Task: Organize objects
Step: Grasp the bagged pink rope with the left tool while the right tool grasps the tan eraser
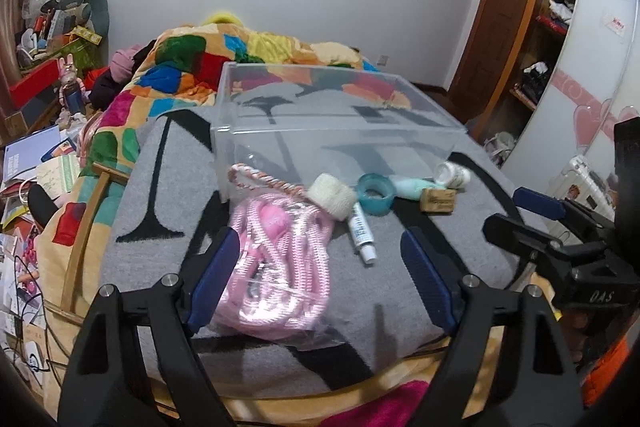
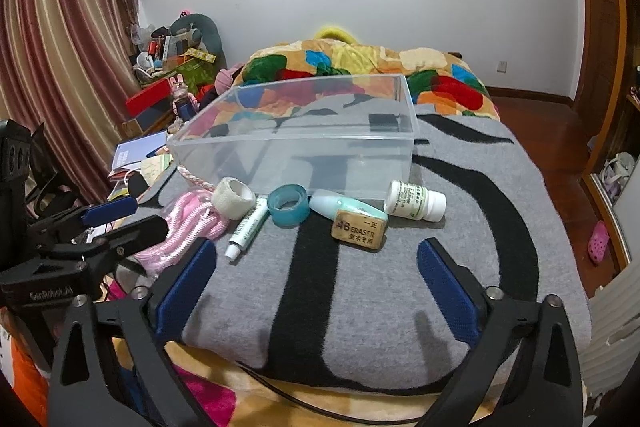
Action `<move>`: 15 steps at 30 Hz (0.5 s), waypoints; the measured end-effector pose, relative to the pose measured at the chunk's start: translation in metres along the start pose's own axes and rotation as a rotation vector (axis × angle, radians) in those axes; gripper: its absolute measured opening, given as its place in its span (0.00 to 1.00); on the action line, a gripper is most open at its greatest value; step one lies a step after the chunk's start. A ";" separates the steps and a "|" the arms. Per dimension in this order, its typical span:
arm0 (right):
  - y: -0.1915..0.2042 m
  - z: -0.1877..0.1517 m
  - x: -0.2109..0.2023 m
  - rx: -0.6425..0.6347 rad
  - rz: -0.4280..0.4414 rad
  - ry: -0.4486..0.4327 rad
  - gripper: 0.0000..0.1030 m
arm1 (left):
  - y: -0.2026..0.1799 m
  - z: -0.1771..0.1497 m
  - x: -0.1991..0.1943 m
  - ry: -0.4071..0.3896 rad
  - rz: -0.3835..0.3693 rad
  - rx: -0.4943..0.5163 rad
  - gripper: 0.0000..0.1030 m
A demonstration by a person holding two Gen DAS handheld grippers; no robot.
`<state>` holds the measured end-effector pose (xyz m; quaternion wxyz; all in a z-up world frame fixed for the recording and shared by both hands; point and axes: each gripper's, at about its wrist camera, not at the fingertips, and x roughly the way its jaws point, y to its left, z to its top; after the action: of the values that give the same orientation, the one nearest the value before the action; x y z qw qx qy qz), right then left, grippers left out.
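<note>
- Your left gripper [image 1: 320, 279] is sitting wide open at the bottom of the left wrist view, gripping nothing, with the bagged pink cord [image 1: 276, 263] lying between its blue pads [image 1: 214, 279].
- Just right of that bag, the beige bandage roll [image 1: 334, 195] is resting at centre frame, partly on the white tube [image 1: 362, 233], which is pointing toward the lower right.
- Further right, the teal tape roll [image 2: 288, 205] is lying in the middle of the right wrist view, touching the pale green bottle [image 2: 344, 205].
- The tan eraser [image 2: 360, 229] is sitting just below that bottle, and the white pill bottle [image 2: 414, 203] is lying on its side to the right.
- Behind the whole row, the clear plastic box [image 2: 296, 159] is standing upright on the grey blanket [image 2: 360, 307], filling the frame's centre.
- Your right gripper [image 2: 316, 287] is spread open at the bottom, holding nothing, over bare blanket below the eraser.
</note>
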<state>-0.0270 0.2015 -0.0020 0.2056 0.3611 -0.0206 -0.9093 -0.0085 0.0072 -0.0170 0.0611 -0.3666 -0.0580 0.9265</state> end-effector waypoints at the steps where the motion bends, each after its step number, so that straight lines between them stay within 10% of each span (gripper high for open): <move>1: -0.003 -0.001 0.002 0.003 -0.002 0.007 0.88 | 0.002 0.000 0.002 0.007 0.008 0.003 0.81; 15: -0.030 0.006 0.073 0.086 -0.005 0.167 0.51 | 0.029 -0.004 0.063 0.189 0.037 0.012 0.90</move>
<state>-0.0895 0.1998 -0.0508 0.1888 0.4441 -0.0418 -0.8749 -0.0537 -0.0111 -0.0663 0.0515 -0.4531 -0.0395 0.8891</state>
